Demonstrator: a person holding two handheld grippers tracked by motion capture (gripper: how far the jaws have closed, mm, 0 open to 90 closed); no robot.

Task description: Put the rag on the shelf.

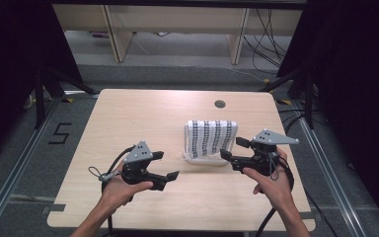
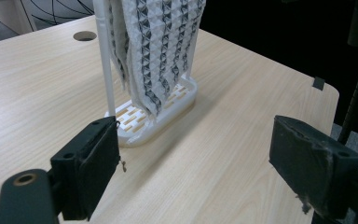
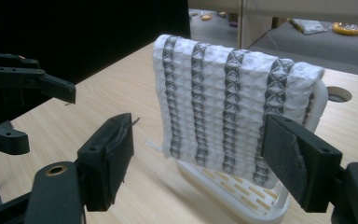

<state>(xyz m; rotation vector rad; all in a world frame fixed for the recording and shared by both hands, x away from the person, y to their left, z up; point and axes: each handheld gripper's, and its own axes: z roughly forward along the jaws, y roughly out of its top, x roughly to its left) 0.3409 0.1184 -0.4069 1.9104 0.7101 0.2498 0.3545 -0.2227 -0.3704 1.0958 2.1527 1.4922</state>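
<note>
On the near left of the table (image 1: pixel 128 113), left gripper (image 1: pixel 165 168) hovers with jaws spread wide, holding nothing, pointed toward the rack. At centre, striped towel (image 1: pixel 211 137) hangs draped over white rack (image 1: pixel 193 159), standing upright. Just right of it, right gripper (image 1: pixel 233 148) is also agape and empty, near the towel's edge.

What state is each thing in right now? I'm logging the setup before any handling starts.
towel: draped over the rack, hanging down, not gripped.
rack: upright on the table, white slotted base flat.
left gripper: open, holding nothing, short of the rack.
right gripper: open, holding nothing, close to the towel.
table: bare wood, round hole near its far edge.
</note>
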